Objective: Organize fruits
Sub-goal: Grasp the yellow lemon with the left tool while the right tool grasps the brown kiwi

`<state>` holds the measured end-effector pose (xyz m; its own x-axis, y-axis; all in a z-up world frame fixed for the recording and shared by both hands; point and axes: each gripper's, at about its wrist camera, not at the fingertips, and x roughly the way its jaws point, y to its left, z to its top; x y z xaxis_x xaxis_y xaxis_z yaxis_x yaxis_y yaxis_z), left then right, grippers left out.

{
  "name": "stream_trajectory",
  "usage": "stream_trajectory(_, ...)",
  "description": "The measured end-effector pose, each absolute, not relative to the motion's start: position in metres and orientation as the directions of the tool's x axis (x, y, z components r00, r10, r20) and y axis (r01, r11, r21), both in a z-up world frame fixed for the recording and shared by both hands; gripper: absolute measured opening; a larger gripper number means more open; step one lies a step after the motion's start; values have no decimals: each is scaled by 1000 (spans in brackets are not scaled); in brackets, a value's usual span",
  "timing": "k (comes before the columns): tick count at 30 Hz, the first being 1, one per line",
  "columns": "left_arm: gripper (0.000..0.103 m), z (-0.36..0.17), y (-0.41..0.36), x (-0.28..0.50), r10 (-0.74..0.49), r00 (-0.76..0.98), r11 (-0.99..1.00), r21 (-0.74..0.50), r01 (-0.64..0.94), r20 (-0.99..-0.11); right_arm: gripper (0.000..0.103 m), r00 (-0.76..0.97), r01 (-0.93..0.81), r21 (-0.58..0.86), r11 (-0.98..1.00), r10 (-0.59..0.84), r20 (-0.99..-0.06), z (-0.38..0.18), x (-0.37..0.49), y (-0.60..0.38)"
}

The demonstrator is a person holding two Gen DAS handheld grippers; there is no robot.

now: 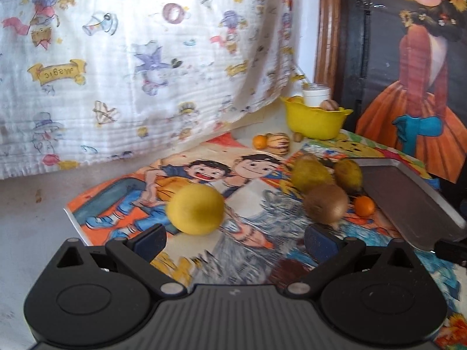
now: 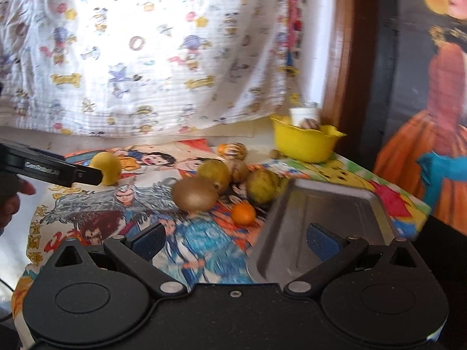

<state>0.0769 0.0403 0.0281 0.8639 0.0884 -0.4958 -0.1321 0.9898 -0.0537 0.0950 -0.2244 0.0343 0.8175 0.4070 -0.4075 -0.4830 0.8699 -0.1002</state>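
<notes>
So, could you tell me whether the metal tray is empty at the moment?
Empty: the metal tray shows bare metal inside, and every fruit lies outside it.

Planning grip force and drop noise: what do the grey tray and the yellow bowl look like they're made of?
The grey tray looks like metal, probably aluminium or steel: dull brushed grey with soft reflections and a pressed, rounded rim. The yellow bowl looks like moulded plastic: uniform bright colour, thin scalloped rim, slight sheen. Neither is certain from the look alone.

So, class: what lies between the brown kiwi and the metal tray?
A small orange sits between the kiwi and the tray, clearest in the right wrist view.
</notes>
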Motion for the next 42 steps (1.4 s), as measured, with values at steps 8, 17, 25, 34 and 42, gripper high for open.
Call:
stream_trajectory(8, 103, 27, 69, 110, 109, 823, 974, -104, -199, -557, 103, 717, -601, -49, 798, 511, -475, 57, 147, -197)
stream_trajectory(17, 102, 18, 82, 130, 82, 803, 969, -140, -202, -591, 98, 650, -626, 0, 780, 521, -554, 34, 192, -164)
stream_trajectory(25, 96, 8, 88, 142, 73, 791, 962, -166, -216, -608, 95, 616, -629, 20, 777, 513, -598, 20, 214, -143)
stream_trajectory(34, 86, 3, 82, 149, 73, 790, 969, -143, -200, -609, 86, 603, -610, 50, 791, 504, -618, 8, 228, -132)
stream_trajectory(42, 78, 3, 83, 155, 95, 782, 967, -128, -219, -616, 80, 611, -598, 53, 800, 497, -617, 3, 230, -127)
